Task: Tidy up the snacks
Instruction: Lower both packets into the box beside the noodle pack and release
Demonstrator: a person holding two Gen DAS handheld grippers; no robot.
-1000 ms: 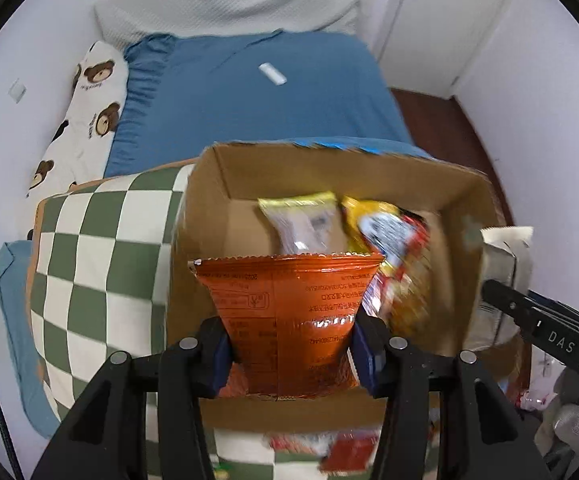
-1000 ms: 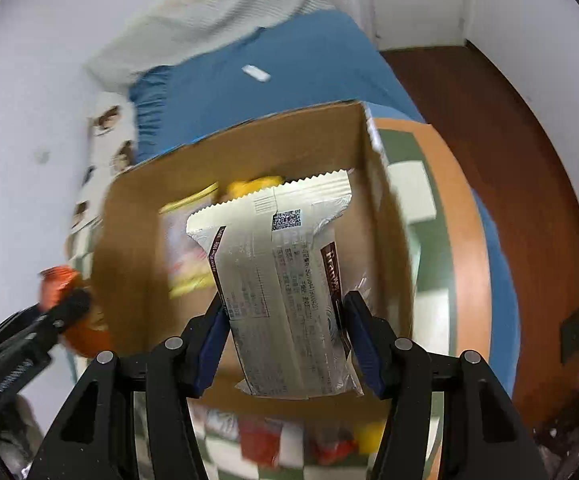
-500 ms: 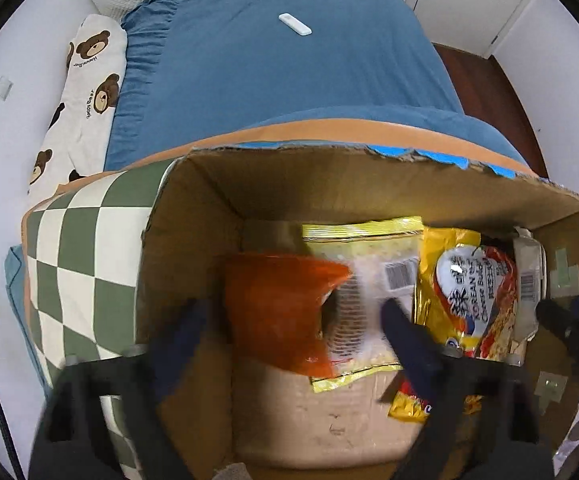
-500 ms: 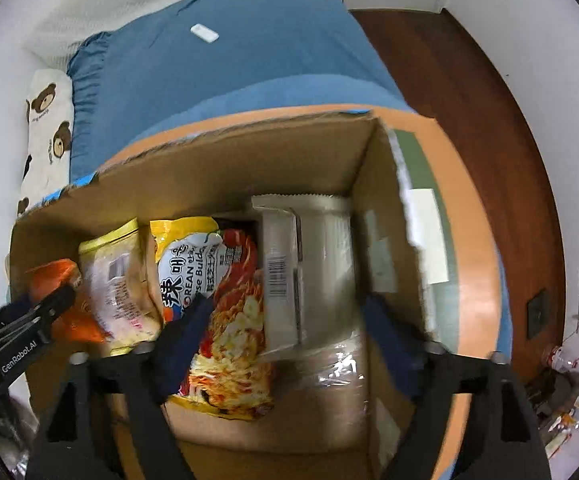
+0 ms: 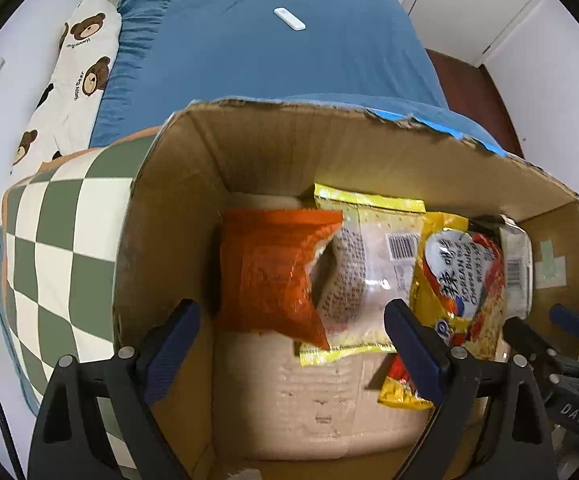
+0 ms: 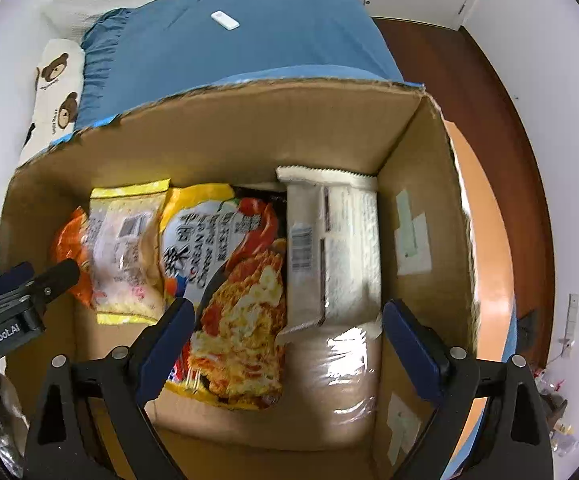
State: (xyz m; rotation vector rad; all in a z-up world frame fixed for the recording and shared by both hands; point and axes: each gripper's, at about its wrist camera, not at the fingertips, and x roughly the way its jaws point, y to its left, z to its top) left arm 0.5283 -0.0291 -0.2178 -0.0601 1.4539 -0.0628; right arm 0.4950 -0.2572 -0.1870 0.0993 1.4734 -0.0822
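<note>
An open cardboard box (image 5: 177, 208) holds several snack packets lying side by side. The orange packet (image 5: 269, 272) lies at its left end, partly over a clear packet with yellow trim (image 5: 369, 264). Then come a yellow Korean noodle pack (image 6: 225, 280) and a white packet (image 6: 333, 248) against the right wall. My left gripper (image 5: 291, 308) hangs open above the orange packet without touching it. My right gripper (image 6: 288, 306) is over the noodle pack and the white packet, its jaws opening with nothing pressed between them. Each gripper shows at the edge of the other's view.
The box stands on a green and white checked cloth (image 5: 57, 248) at the foot of a bed with a blue cover (image 5: 269, 60). A white remote (image 5: 289, 24) lies on the cover. A bear-print pillow (image 5: 77, 76) is at the left, wooden floor (image 6: 469, 60) at the right.
Both grippers came down over the box and opened. The orange packet dropped from the left one and the white packet from the right one; both now lie inside.
</note>
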